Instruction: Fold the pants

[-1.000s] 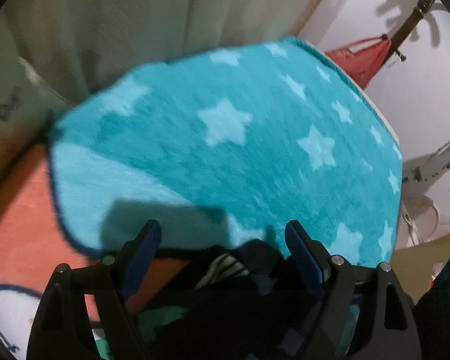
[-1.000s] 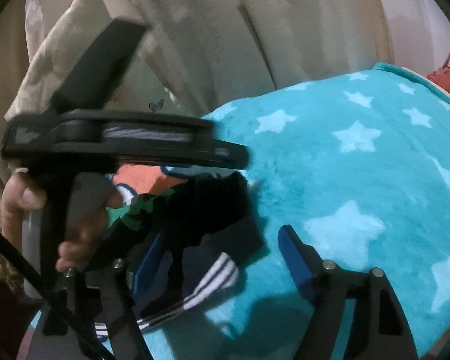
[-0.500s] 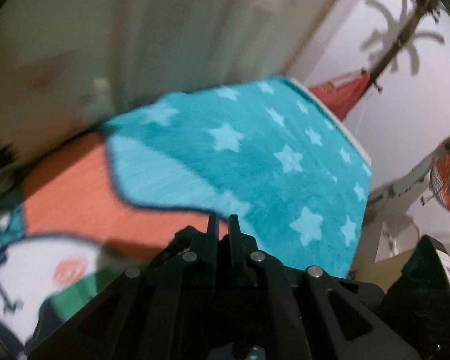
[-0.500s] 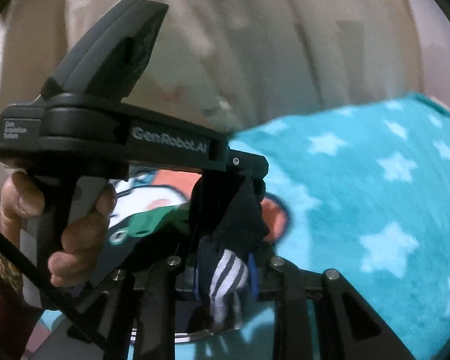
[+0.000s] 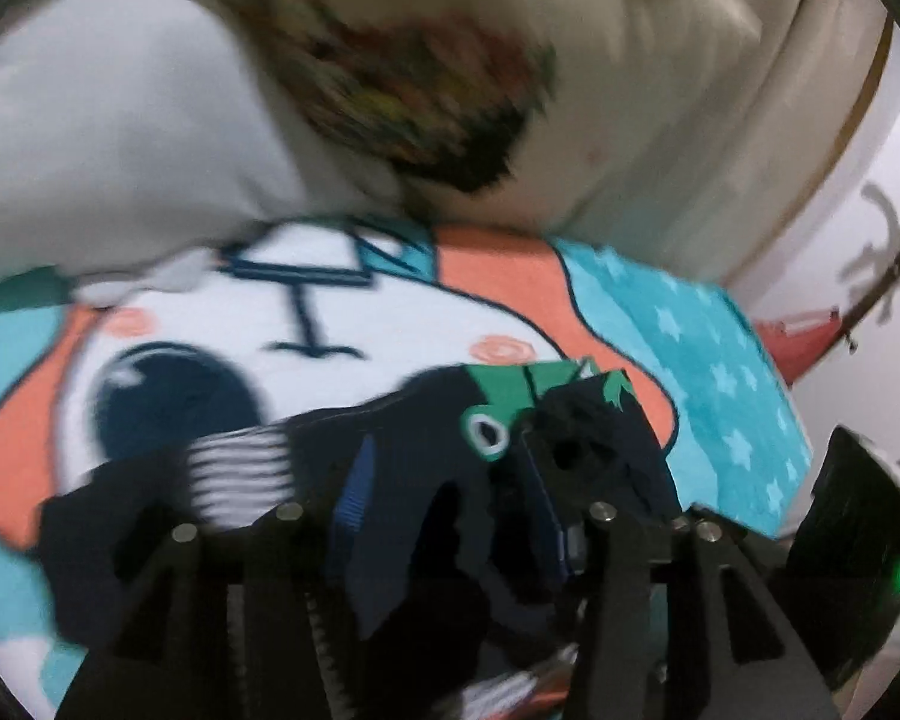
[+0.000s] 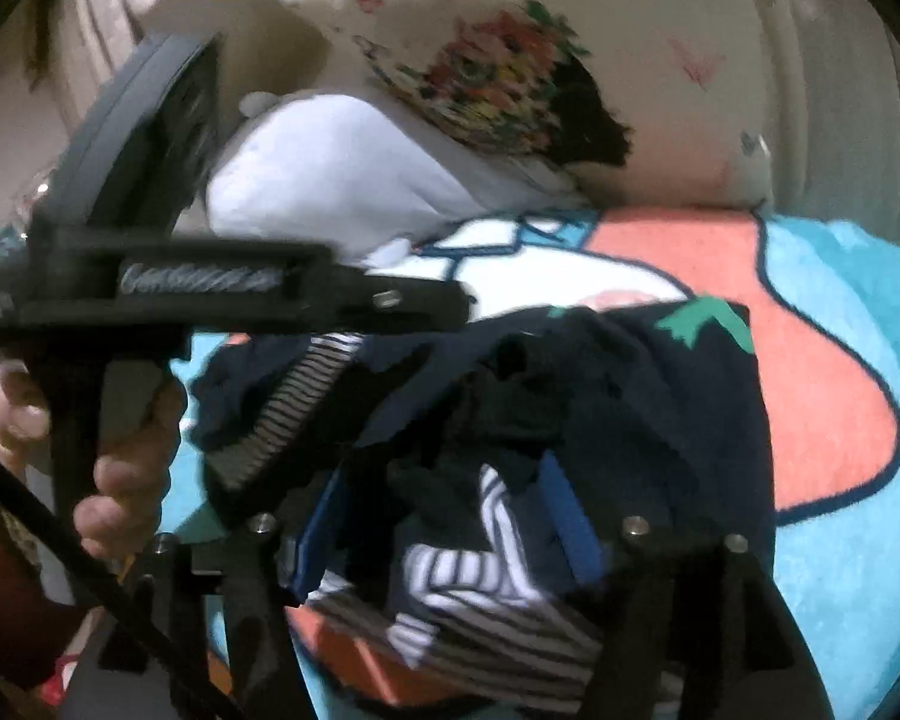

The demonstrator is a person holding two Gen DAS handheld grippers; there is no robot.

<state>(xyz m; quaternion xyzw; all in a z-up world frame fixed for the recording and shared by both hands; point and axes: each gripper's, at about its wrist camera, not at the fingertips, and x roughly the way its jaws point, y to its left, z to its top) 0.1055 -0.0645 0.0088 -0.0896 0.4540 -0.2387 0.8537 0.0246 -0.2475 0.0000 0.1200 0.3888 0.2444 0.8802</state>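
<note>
The pants [image 5: 414, 480] are dark navy with black-and-white striped trim and a green print. They lie bunched on a cartoon blanket [image 5: 306, 324]. My left gripper [image 5: 444, 510] has its blue-padded fingers partly apart with the pants cloth bunched between them. In the right wrist view the pants [image 6: 642, 396] drape over my right gripper [image 6: 450, 522], whose blue fingers also stand partly apart around striped cloth. The left gripper's body and the hand holding it fill the left of that view [image 6: 150, 282].
The blanket has teal starred areas [image 5: 708, 372], an orange patch [image 6: 810, 396] and a white cartoon face. A white pillow [image 5: 108, 138] and a floral cushion [image 6: 498, 84] lie behind, against pale curtains. A red item [image 5: 798, 342] hangs at the right wall.
Both grippers were shut tight on the pants half a second ago; now their fingers have parted somewhat. Both have swung left toward the pillows, and the pants lie lower on the blanket.
</note>
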